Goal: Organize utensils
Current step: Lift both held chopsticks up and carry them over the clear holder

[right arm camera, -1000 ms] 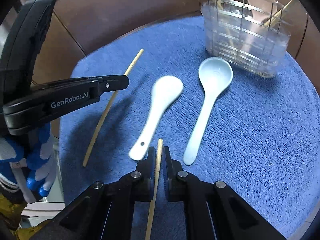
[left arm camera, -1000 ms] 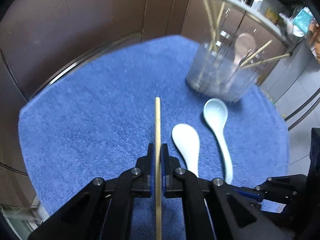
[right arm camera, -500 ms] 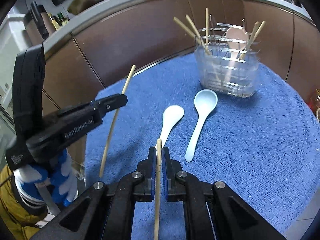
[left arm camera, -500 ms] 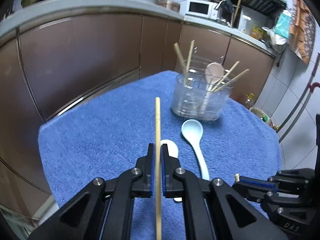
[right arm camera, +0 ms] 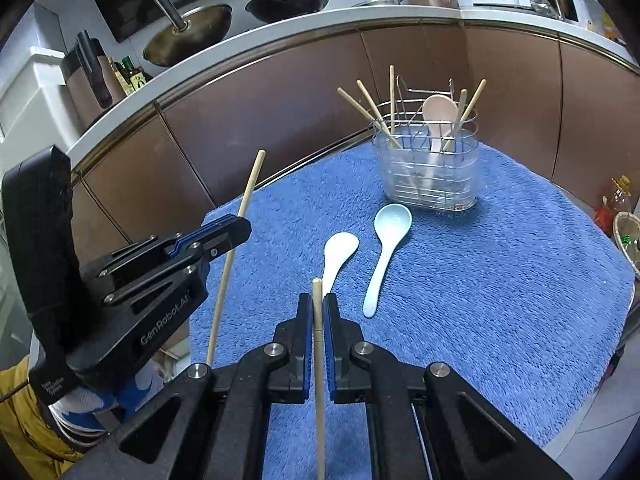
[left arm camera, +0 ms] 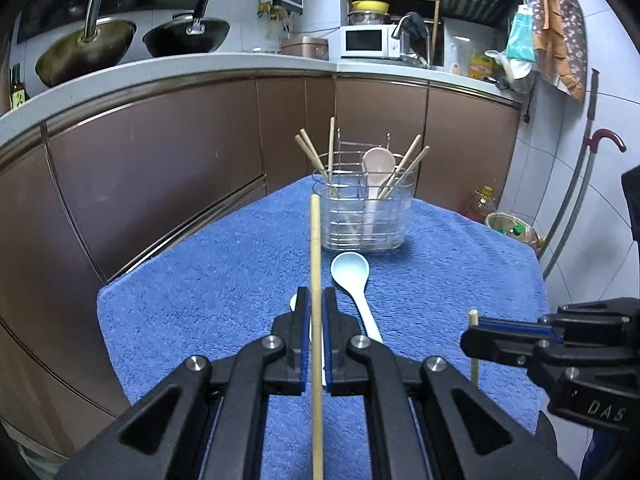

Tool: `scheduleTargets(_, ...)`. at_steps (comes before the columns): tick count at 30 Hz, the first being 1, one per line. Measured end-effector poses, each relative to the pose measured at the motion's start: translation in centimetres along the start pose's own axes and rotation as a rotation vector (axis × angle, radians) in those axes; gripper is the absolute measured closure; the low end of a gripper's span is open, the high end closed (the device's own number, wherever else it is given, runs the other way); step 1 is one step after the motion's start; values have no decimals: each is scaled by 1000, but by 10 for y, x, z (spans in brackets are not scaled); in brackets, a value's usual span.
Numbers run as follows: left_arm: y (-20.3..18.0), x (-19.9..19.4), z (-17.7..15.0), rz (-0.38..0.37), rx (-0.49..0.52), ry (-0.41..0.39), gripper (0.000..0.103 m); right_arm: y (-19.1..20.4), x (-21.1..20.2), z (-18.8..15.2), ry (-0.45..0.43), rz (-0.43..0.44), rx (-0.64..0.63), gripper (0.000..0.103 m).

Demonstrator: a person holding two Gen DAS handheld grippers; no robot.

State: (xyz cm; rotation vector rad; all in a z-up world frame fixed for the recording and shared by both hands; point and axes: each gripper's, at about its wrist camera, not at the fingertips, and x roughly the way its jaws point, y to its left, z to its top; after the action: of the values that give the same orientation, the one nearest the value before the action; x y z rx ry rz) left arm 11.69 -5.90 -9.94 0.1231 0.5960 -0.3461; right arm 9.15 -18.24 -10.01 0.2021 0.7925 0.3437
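My left gripper (left arm camera: 316,300) is shut on a wooden chopstick (left arm camera: 315,248) that points forward, held above the blue towel (left arm camera: 208,280). My right gripper (right arm camera: 317,306) is shut on a second chopstick (right arm camera: 317,292); it shows at the right in the left wrist view (left arm camera: 474,326). The left gripper (right arm camera: 236,226) with its chopstick (right arm camera: 244,200) shows at the left in the right wrist view. A clear utensil holder (left arm camera: 362,212) (right arm camera: 426,176) at the towel's far end holds several chopsticks and a pink spoon (right arm camera: 438,114). A white spoon (right arm camera: 338,256) and a pale blue spoon (right arm camera: 386,244) (left arm camera: 352,280) lie on the towel.
Brown cabinet fronts (left arm camera: 160,176) and a counter with two woks (left arm camera: 88,48) curve behind the table. A microwave (left arm camera: 366,42) stands on the counter. A basket and an oil bottle (left arm camera: 484,204) sit on the floor at the right.
Both grippers have risen and pulled back from the towel with their chopsticks, which now hang in the air. The holder and spoons look farther away.
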Motion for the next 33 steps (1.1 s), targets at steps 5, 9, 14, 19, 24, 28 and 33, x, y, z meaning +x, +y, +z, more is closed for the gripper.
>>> scheduleTargets(5, -3, -13, -3, 2, 5, -21, 98, 3, -11, -4, -25, -5, 4, 97)
scheduleTargets(9, -3, -23, -4, 7, 7, -34, 98, 6, -17, -7, -39, -9, 4, 97)
scheduleTargets(14, -7, -34, -7, 14, 12, -48, 98, 10, -27, -10, -62, -7, -3, 97)
scheduleTargets(19, -12, -47, -9, 23, 16, -67, 98, 15, -39, -12, -88, -9, -12, 97)
scheduleTargets(24, -15, -58, -12, 31, 12, -85, 98, 21, -48, -15, -110, -7, -24, 97)
scheduleTargets(28, -15, -64, -14, 40, 7, -100, 98, 23, -51, -16, -122, 1, -25, 97)
scheduleTargets(33, -14, -69, -12, 42, -4, -134, 98, 24, -55, -15, -136, 8, -27, 97)
